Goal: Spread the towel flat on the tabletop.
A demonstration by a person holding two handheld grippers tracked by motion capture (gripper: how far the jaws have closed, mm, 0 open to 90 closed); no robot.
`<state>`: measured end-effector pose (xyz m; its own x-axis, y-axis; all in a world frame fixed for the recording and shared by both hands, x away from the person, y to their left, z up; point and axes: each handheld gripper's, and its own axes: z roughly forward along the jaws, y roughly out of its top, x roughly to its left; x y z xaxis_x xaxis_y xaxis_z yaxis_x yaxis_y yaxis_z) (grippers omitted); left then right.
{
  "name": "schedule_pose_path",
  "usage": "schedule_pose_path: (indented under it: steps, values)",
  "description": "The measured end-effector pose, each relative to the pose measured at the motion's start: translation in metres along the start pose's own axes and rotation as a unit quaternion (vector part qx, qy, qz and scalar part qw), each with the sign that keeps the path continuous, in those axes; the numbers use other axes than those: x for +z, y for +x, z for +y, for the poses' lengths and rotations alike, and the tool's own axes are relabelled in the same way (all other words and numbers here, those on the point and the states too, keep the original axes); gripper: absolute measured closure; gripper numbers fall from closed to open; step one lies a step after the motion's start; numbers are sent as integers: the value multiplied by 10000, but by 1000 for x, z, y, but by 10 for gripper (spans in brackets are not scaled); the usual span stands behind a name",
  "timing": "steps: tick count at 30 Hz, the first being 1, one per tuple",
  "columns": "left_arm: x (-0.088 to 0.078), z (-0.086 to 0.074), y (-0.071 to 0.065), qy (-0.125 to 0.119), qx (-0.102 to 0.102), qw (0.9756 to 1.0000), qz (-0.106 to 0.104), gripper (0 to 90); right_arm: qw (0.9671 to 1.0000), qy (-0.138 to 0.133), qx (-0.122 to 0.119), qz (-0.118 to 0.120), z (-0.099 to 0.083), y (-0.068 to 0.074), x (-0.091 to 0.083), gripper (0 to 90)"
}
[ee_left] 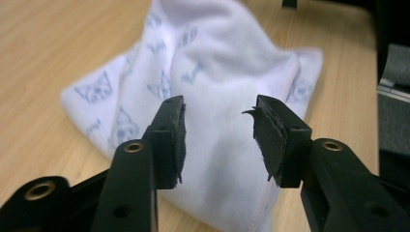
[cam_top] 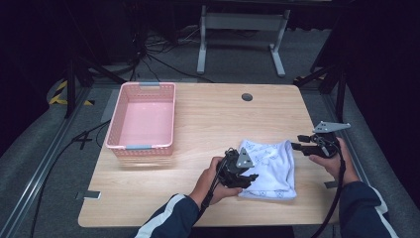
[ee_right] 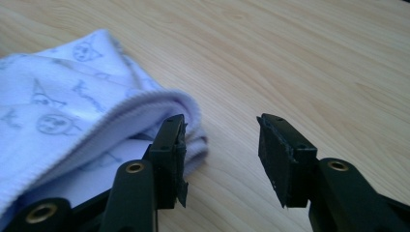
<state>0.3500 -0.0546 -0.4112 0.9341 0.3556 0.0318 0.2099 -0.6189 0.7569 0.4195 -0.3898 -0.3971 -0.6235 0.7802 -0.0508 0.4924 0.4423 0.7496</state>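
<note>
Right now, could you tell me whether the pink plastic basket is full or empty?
Empty: the pink plastic basket shows only its bare pink floor in the high view.

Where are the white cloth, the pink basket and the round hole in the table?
white cloth [cam_top: 271, 166], high view, on its folded top face.
pink basket [cam_top: 139, 147], high view, on its near rim.
round hole [cam_top: 247, 97], high view, on its dark middle, near the table's far edge.
</note>
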Motion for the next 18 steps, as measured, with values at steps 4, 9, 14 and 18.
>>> schedule_pose_path:
  steps: [4, 9, 14, 18]
  values:
    - [10, -10, 1, 135, 22, 9999, 74, 566, 9996, 64, -38, -275, -4, 9, -8, 492]
    - [19, -18, -1, 349, 78, 9993, -87, 588, 9989, -456, -21, -54, 3, 36, -26, 490]
    - [27, -28, -2, 423, 255, 9983, -311, 663, 9987, -70, -379, 324, -8, 74, -15, 592]
    - [26, -31, -1, 360, 133, 9987, -331, 651, 9970, 601, -409, 254, -28, 82, 0, 652]
